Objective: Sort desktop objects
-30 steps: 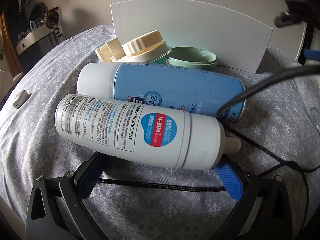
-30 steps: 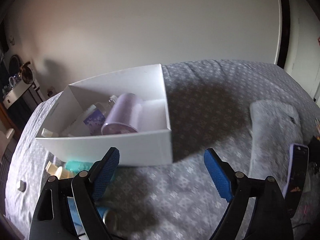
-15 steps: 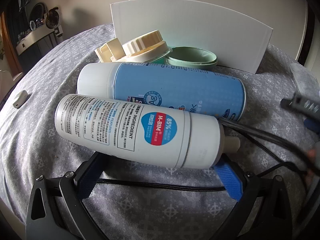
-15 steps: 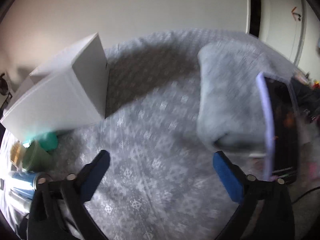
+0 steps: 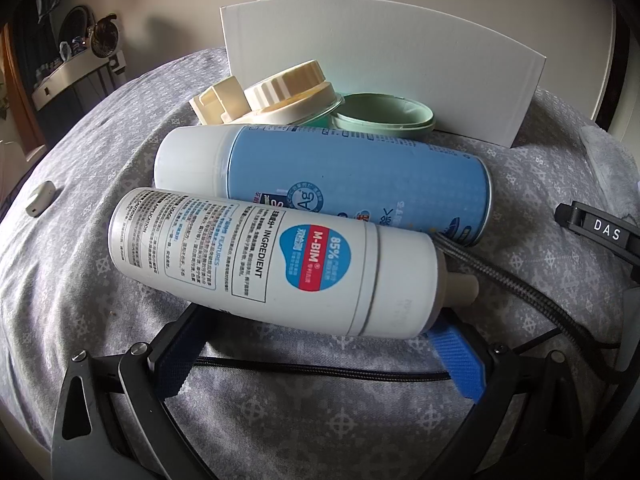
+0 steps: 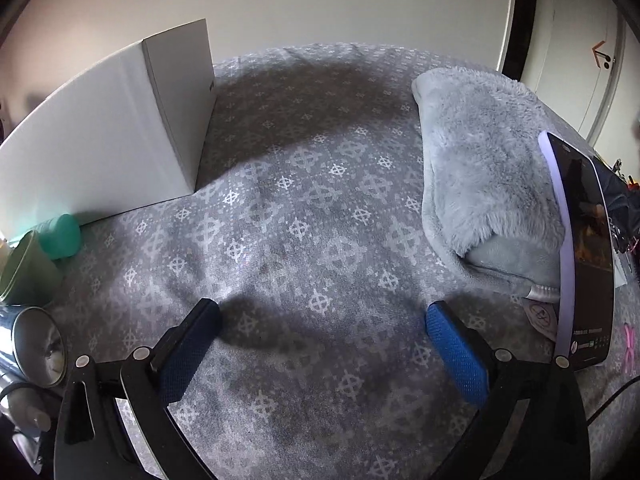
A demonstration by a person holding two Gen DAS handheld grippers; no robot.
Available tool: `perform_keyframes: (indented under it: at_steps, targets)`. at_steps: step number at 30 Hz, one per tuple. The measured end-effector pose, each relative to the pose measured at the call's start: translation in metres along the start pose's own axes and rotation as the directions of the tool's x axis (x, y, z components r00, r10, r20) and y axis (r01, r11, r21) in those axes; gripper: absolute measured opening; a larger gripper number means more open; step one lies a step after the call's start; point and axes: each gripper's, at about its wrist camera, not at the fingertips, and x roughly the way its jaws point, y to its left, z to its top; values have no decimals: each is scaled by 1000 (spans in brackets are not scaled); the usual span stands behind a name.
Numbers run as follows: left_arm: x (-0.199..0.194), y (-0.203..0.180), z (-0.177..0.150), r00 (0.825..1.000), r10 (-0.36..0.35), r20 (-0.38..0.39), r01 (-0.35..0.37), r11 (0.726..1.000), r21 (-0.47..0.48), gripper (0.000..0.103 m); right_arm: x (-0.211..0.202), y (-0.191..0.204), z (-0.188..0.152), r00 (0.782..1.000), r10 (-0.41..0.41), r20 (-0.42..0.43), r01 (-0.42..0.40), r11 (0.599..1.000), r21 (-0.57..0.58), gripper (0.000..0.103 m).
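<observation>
In the left wrist view a white spray bottle [image 5: 276,264] lies on its side on the grey patterned cloth, just beyond my open left gripper [image 5: 320,344]. A blue spray can [image 5: 352,188] lies behind it. Behind that are a cream-lidded jar [image 5: 288,92], a green container [image 5: 384,120] and the white box [image 5: 380,64]. My right gripper [image 6: 320,340] is open and empty, low over bare cloth. Its view shows the white box [image 6: 100,148] at the left, with the green container [image 6: 60,236] and the can's end [image 6: 36,352] at the left edge.
A black braided cable [image 5: 520,292] runs from the white bottle's nozzle to the right. A fluffy grey towel [image 6: 484,176] and a phone [image 6: 584,248] lie at the right of the right gripper. A small white object [image 5: 40,198] lies far left.
My right gripper has swung right and dropped low over the cloth, away from the box's open top. The left gripper and the bottles have not moved.
</observation>
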Motion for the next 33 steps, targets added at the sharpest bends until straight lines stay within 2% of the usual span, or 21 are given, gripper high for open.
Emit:
perform_keyframes:
  at_steps: [10,13,15,17,20,24,28,31,32,33]
  targets:
    - [0,-1,0,1000,1,-4,-1,1000,2,103,2,3,-1,1000,0,1,0,1000,-1,103]
    - [-2,-4,5,995,41,-87,-46,998,-48,103,2,4,-1,1000,0,1,0,1000,-1,103]
    - [-5,-8,6,984,74,-161,-88,993,-79,103,2,3,-1,1000,0,1,0,1000,0,103]
    - [-16,-15,1,974,84,-209,-98,993,-58,103,2,3,-1,1000,0,1,0,1000,-1,103]
    - [-45,-23,-11,967,103,-235,-114,993,-33,103,2,3,0,1000,0,1,0,1000,-1,103]
    - [-99,-33,-32,978,59,-201,-70,996,-48,103,2,3,0,1000,1,1,-1,1000,-1,103]
    - [-142,-51,-54,984,64,-165,-72,997,-40,103,2,3,0,1000,1,1,-1,1000,-1,103]
    - [-175,-54,-59,999,-38,-30,34,994,-107,103,2,3,0,1000,1,1,-1,1000,-1,103]
    - [-190,-53,-57,997,-69,46,74,989,-128,102,2,3,0,1000,1,1,-1,1000,-1,103]
    - [-207,-53,-55,987,-88,133,107,984,-146,103,2,3,0,1000,1,1,-1,1000,-1,103]
